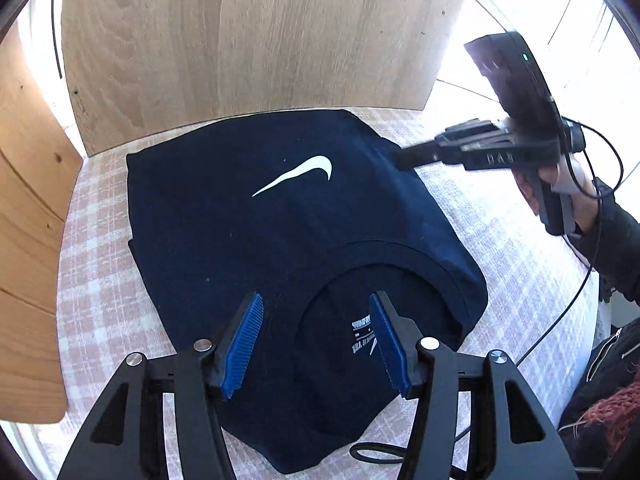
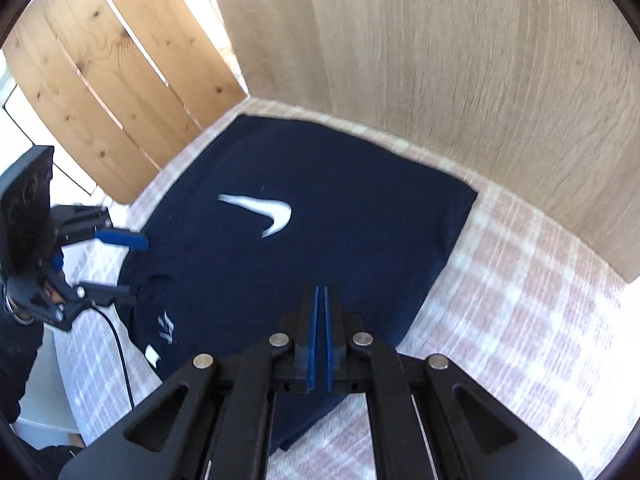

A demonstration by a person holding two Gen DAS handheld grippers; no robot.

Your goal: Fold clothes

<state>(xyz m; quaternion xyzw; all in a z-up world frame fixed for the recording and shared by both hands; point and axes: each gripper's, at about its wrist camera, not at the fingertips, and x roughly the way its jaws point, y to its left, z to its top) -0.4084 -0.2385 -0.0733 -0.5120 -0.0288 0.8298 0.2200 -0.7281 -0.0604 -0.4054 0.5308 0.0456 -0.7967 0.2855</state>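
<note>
A navy T-shirt (image 1: 248, 236) with a white swoosh (image 1: 298, 174) lies folded on a pink-and-white checked cloth (image 1: 96, 280), its collar and neck label (image 1: 362, 338) nearest the left wrist camera. My left gripper (image 1: 316, 298) hovers over the collar, its blue pads (image 1: 246, 340) standing apart with only the flat shirt below them. It also shows at the left of the right wrist view as left gripper (image 2: 132, 266), by the shirt's collar end. My right gripper (image 2: 322, 290) is shut with nothing between its pads, above the shirt (image 2: 328, 208); in the left wrist view the right gripper (image 1: 402, 159) sits over the shirt's far right edge.
A light wooden panel (image 1: 256, 40) rises right behind the cloth, and a slatted pine board (image 2: 120, 80) stands at its left end. A black cable (image 1: 560, 312) trails across the cloth on the right. A dark sleeve (image 1: 616, 240) and red knitwear (image 1: 616, 412) are at the right edge.
</note>
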